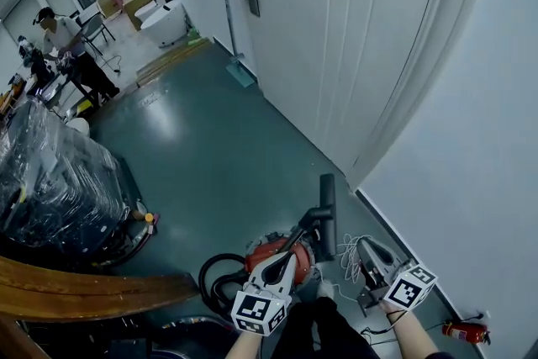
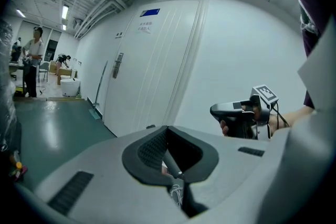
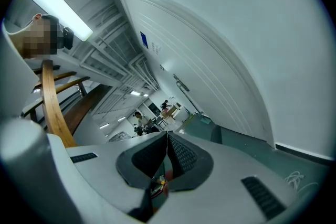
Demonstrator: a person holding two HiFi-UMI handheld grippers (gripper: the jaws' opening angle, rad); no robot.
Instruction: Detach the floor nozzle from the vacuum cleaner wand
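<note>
Left gripper point(image 1: 286, 261) and right gripper point(image 1: 371, 252), fingers closed and empty, hover above the red vacuum cleaner point(image 1: 273, 251) on the floor. Its black floor nozzle point(image 1: 328, 199) lies just beyond. Best open both, steady the wand point(image 1: 309, 224), then pull the nozzle straight off.

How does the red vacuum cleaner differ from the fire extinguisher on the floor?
The vacuum cleaner is bulkier than the slim fire extinguisher. The vacuum cleaner sits just beyond the left gripper; the fire extinguisher lies far right by the wall. The vacuum cleaner has a black hose and wand; the fire extinguisher has neither. Both are red, on the green floor.
</note>
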